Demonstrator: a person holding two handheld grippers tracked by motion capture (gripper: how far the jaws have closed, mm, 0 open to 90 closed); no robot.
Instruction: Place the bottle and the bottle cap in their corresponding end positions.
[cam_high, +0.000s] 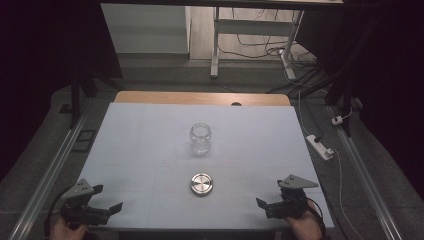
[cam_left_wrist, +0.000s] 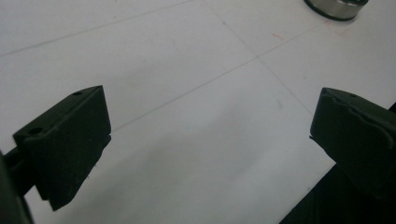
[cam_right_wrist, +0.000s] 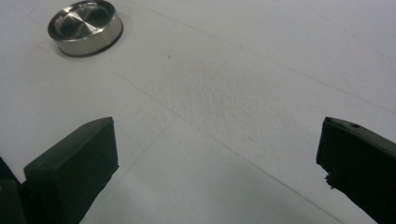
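The high view is being lit dimly, with the room's left and right edges being lost in near-black, while the white surface (cam_high: 150, 145) is being shown as the brightest area. A small glare is being thrown off the metal lid (cam_high: 202, 184), and the glass jar (cam_high: 200, 138) is being rendered faint and low in contrast. In the left gripper view and right gripper view, the black jaws are being blurred and underexposed, and soft shadows are being cast beneath them.
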